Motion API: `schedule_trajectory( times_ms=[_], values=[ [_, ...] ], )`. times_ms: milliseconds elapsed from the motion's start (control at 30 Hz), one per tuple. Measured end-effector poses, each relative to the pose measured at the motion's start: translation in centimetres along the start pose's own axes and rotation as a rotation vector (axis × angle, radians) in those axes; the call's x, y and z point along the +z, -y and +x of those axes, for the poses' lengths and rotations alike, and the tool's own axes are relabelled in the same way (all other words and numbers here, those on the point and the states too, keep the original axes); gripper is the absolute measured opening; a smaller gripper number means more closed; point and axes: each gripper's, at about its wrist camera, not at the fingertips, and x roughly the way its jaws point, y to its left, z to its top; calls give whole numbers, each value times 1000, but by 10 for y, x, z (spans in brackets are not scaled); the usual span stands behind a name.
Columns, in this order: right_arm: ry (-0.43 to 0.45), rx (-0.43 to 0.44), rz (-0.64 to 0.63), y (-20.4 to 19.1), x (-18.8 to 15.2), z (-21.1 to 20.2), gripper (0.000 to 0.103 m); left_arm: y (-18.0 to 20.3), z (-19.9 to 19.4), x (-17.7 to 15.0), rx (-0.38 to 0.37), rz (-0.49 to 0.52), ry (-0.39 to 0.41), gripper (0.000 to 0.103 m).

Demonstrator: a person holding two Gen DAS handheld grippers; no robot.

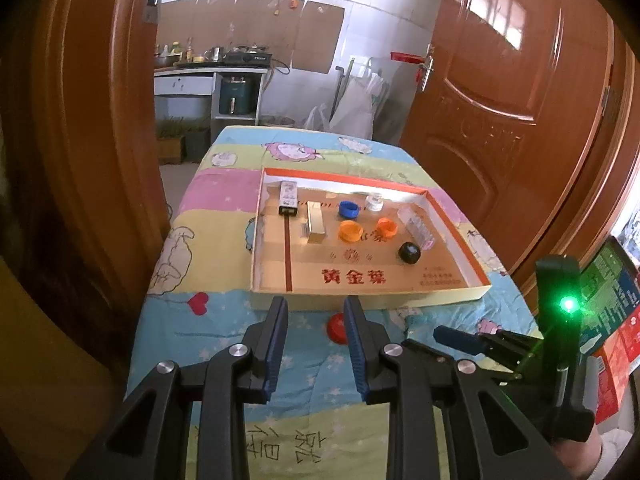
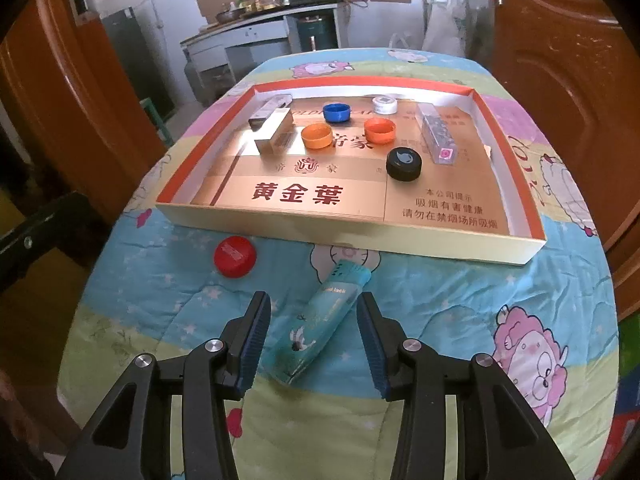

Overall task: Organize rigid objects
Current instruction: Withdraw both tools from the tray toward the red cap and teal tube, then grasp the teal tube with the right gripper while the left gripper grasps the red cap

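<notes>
in the left wrist view the left gripper (image 1: pixel 316 312) hangs low over the quilted table (image 1: pixel 224 320) with its jaws spread and nothing between them. just past its tips lies the red cap (image 1: pixel 336 328), half hidden behind the right-hand finger, close to the near wall of the shallow tray (image 1: pixel 360 300). inside the tray sit a blue cap (image 1: pixel 349 209), two orange caps (image 1: pixel 349 231), a white cap (image 1: pixel 374 201), a black cap (image 1: pixel 409 253), a gold box (image 1: pixel 315 223), a dark flat box (image 1: pixel 288 198) and a clear plastic case (image 1: pixel 418 226). the right gripper (image 1: pixel 460 338) pokes in from the side, its state not readable from here. in the right wrist view the right gripper (image 2: pixel 314 344) is spread wide with the teal lighter (image 2: pixel 320 320) lying on the quilt between its fingers, touching neither as far as can be told. the lighter's long axis runs nearly along the gripper's reach, leaning a little to the right at its far end, which points toward the tray's near wall (image 2: pixel 360 236). so the fingers already flank its narrow sides, and the right hand looks best placed to close on it, likely the next step. the red cap (image 2: pixel 235 256) lies off to the left of this gripper, near the tray, nearer the left hand.
</notes>
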Motion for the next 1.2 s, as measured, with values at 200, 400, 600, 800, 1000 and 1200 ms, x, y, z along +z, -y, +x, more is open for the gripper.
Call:
schedule_trajectory(
  times_ms=[200,400,600,800,1000,1200],
  values=[
    [11,-31,22,-1,-4,6,46,1,12,-12,-11,2,-23,29],
    [19,-63,-1,-10,-6,12,46,4,22,-19,-1,12,-46,29],
    [23,-96,-20,-15,-7,17,46,6,28,-22,6,18,-61,29],
    [37,-128,-64,-20,-10,18,46,6,30,-23,11,18,-68,29],
    [51,-136,-96,-18,-15,16,36,7,35,-25,10,24,-83,29],
    [54,-127,-77,-3,-24,6,22,19,49,-27,-35,60,-115,29]
  ],
)
